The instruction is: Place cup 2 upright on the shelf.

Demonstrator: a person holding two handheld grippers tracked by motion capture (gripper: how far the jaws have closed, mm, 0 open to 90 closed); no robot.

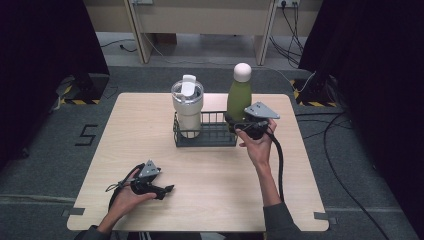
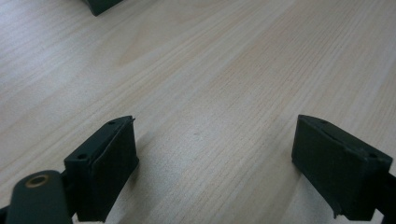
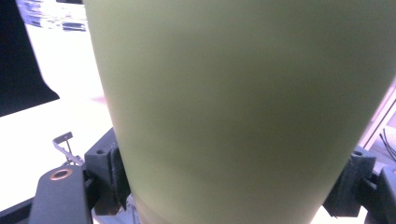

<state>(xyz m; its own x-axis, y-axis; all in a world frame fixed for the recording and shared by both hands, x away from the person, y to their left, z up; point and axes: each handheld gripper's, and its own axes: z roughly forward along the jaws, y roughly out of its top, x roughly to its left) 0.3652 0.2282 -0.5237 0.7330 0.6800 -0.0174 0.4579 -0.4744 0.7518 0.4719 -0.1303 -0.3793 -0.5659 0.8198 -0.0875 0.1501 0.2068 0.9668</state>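
Note:
A green bottle (image 1: 239,96) with a white cap stands upright at the right end of a dark wire basket (image 1: 212,141), and my right gripper (image 1: 235,121) is shut on its lower body. In the right gripper view the green bottle (image 3: 238,107) sits between both jaws, with the pads pressed on its sides. A white tumbler (image 1: 188,107) with a lid stands in the basket's left half. My left gripper (image 1: 169,189) lies low on the table near its front left, pointing right. Its jaws stand wide open over bare wood (image 2: 210,135).
The light wooden table (image 1: 150,150) has free room in front of the basket and at both sides. A dark corner of the basket (image 2: 100,5) shows at the top of the left gripper view. Cables and dark curtains lie beyond the table's far edge.

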